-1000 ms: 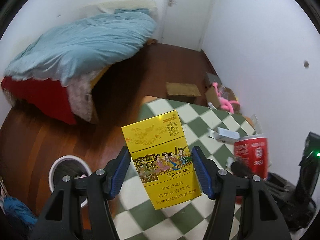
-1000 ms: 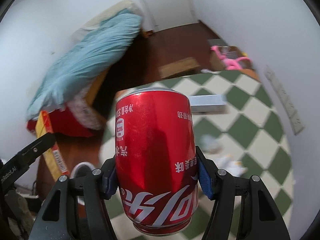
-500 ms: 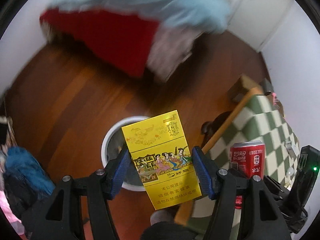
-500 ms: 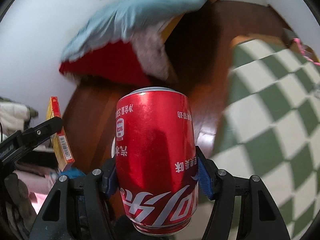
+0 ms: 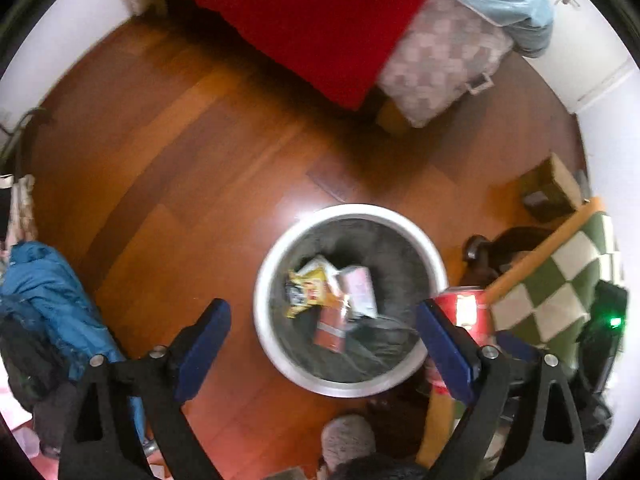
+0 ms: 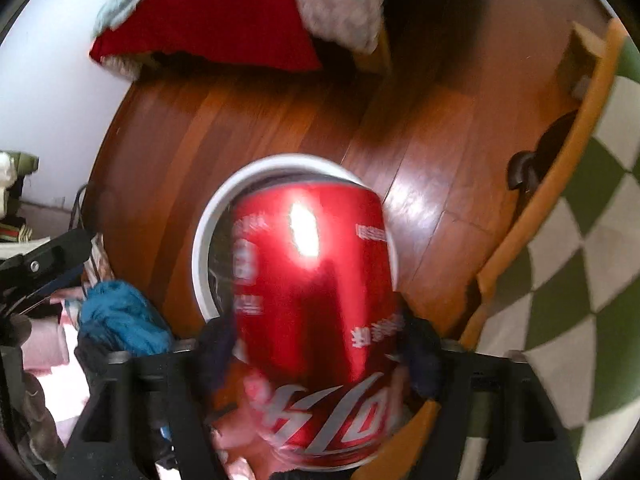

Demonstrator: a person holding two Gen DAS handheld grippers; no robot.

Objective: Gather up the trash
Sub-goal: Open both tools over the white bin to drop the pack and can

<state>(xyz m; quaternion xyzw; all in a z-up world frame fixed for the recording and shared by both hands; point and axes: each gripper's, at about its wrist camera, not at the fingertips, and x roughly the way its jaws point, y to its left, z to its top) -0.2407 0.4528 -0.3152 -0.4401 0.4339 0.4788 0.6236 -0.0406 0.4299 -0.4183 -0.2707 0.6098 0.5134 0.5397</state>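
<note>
My left gripper [image 5: 322, 312] points down over a white round bin [image 5: 352, 210] on the wooden floor, its jaws opening wide with nothing between them. Yellow packaging [image 5: 308, 284] lies in the bin among several other wrappers. In the right wrist view a red soda can [image 6: 312, 280], blurred, stands between the fingers of my right gripper [image 6: 316, 340]. Its jaws are opening too, and the blue pads look just clear of the can's sides. Below the can is the same bin [image 6: 208, 232]. The can [image 5: 464, 312] also shows at the bin's right rim in the left wrist view.
A bed with a red cover [image 5: 304, 12] and blue quilt fills the top. A heap of blue clothes [image 5: 44, 292] lies at the left. The green-and-white checked table [image 5: 560, 288] juts in at the right, a cardboard box [image 5: 552, 188] beyond it. A person's foot [image 5: 348, 436] is below the bin.
Both grippers swung from the table down over the bin and spread their jaws. The yellow pack has left the left gripper. The can is no longer clamped.
</note>
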